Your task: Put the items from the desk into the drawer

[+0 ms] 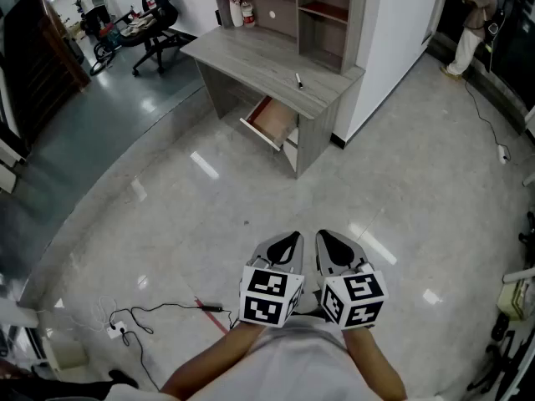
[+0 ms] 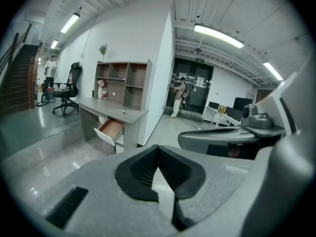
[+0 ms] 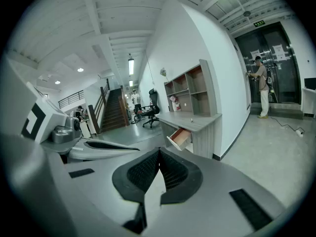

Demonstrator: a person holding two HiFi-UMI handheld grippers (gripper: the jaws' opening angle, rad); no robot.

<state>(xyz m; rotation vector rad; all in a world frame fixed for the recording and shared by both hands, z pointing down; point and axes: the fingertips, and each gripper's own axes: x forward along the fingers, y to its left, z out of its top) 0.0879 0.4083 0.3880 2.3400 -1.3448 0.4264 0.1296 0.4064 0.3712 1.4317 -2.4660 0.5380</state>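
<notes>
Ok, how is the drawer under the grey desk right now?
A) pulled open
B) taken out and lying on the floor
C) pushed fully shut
A: in the head view the white-fronted, wood-lined drawer juts out from under the grey desk, with its brown inside showing.

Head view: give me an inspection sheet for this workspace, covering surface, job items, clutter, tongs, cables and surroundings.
Surface: grey desk, mostly bare.
Job's things: one small dark item on the desk; drawer open beneath.
Clutter: small objects on the back shelf.
Grippers: left tongs and right tongs shut, empty, far from the desk.
Cables: black cable on the floor.
Surroundings: office chair; person at far right.
</notes>
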